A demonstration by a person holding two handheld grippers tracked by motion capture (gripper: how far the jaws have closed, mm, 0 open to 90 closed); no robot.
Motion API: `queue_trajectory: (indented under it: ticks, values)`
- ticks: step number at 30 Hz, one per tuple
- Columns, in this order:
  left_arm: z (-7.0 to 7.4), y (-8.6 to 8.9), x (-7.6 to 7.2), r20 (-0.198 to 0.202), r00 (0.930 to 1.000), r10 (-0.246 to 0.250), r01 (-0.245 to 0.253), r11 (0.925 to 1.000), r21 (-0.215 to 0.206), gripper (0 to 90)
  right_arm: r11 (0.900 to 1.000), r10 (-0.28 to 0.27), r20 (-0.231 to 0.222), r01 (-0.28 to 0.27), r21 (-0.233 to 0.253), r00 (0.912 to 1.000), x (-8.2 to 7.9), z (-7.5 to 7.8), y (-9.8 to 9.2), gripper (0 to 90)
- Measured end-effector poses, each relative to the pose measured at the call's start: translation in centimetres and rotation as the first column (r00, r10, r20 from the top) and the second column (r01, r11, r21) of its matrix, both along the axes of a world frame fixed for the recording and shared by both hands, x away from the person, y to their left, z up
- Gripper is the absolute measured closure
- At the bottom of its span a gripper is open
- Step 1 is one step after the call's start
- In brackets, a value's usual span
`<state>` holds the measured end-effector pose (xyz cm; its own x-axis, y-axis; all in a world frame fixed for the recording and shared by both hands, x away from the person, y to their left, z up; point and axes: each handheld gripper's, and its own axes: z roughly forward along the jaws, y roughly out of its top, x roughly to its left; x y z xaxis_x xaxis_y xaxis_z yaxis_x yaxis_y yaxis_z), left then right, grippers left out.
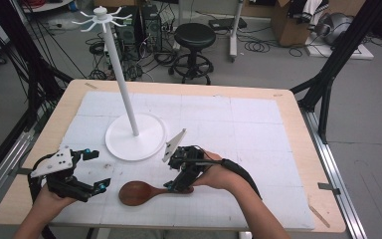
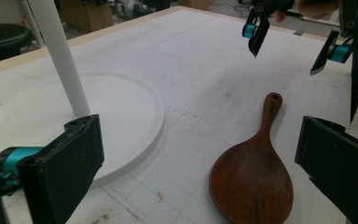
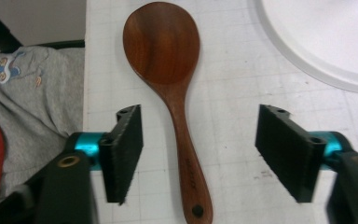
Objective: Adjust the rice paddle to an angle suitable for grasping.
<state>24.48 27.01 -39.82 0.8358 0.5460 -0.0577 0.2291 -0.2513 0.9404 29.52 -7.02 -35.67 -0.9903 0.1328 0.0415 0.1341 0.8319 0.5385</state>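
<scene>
The high view takes in the whole tabletop (image 1: 258, 129): a wooden spoon (image 1: 139, 192) lies near the front edge, bowl toward the left gripper (image 1: 93, 171), which hovers wide open beside it, and handle under the right gripper (image 1: 179, 185), with a white stand (image 1: 134, 135) just behind. The right gripper view adds that its jaws are spread wide on either side of the handle without touching it, and shows a faint stamp on the handle, too small to read. The left gripper view shows the hole in the handle's end.
</scene>
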Motion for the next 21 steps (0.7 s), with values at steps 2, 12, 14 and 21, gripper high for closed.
queue_trajectory:
  ticks: [2,12,14,21]
  values:
    - [0.0,0.0,0.0,0.000,1.0000,0.000,0.000,1.0000,0.000,1.7,1.000,-0.020,0.002,0.020,0.023,0.9998,0.0,0.2,-0.6,24.2]
    - [-0.1,0.1,0.1,-0.006,1.0000,0.000,0.000,1.0000,0.003,1.7,0.997,-0.062,0.005,0.062,0.040,0.9981,-0.3,0.7,-2.6,14.8]
    - [-0.1,0.1,0.1,-0.006,1.0000,0.002,-0.002,1.0000,0.008,1.7,0.996,-0.077,0.004,0.077,0.049,0.9970,-0.4,0.9,-3.3,12.7]
    - [-0.1,-0.1,0.2,-0.005,1.0000,0.003,-0.003,1.0000,0.007,1.7,0.983,-0.154,0.042,0.149,0.111,0.9871,-0.6,1.6,-6.2,8.5]
